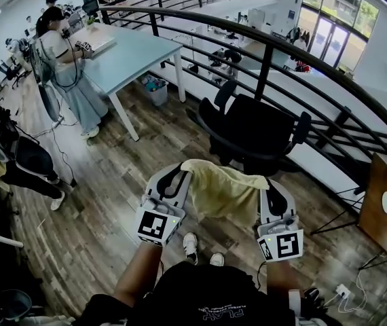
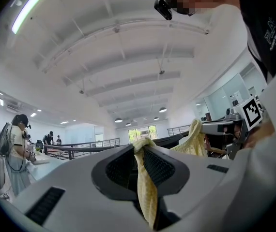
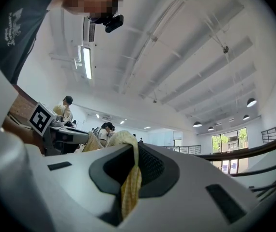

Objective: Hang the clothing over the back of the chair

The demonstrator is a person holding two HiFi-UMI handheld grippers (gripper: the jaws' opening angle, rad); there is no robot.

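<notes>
While clamped on the yellow garment (image 1: 219, 190) at either end with left gripper (image 1: 178, 176) and right gripper (image 1: 266, 185), holding it spread in the air near the black office chair (image 1: 258, 131), not yet over its back: pickup done, draping and release left.

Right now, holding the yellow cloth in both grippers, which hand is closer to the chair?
Right, probably. The right gripper sits nearly in line with the black chair; the left gripper is off to its side. Both clamp the yellow cloth.
</notes>
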